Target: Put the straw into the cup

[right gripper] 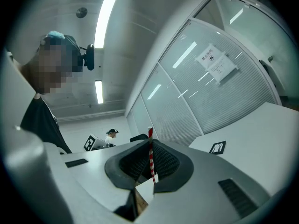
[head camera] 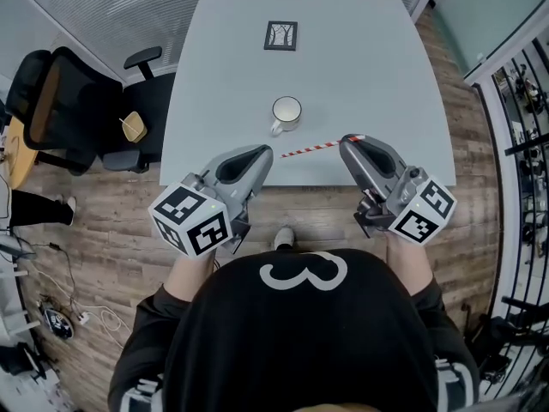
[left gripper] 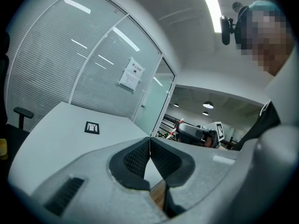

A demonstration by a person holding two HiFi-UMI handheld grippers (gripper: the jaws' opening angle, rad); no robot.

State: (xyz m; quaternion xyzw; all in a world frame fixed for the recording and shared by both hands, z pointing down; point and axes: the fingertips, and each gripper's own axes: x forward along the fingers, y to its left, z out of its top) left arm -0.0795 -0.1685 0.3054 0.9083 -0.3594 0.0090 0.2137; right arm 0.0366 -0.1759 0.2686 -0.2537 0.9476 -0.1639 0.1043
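A white mug [head camera: 286, 112] stands upright on the pale grey table [head camera: 232, 67], its handle toward the near edge. My right gripper [head camera: 348, 142] is shut on one end of a red-and-white striped straw [head camera: 309, 150], which lies nearly level and reaches left in front of the mug. In the right gripper view the straw [right gripper: 150, 155] stands between the pressed pads. My left gripper [head camera: 263, 153] hovers at the near table edge beside the straw's free end; its jaws meet with nothing between them in the left gripper view [left gripper: 150, 143].
A small black-framed picture [head camera: 280, 35] lies flat at the far middle of the table. A black office chair [head camera: 64, 101] stands left of the table. Glass partition walls close the far side. The floor is wood.
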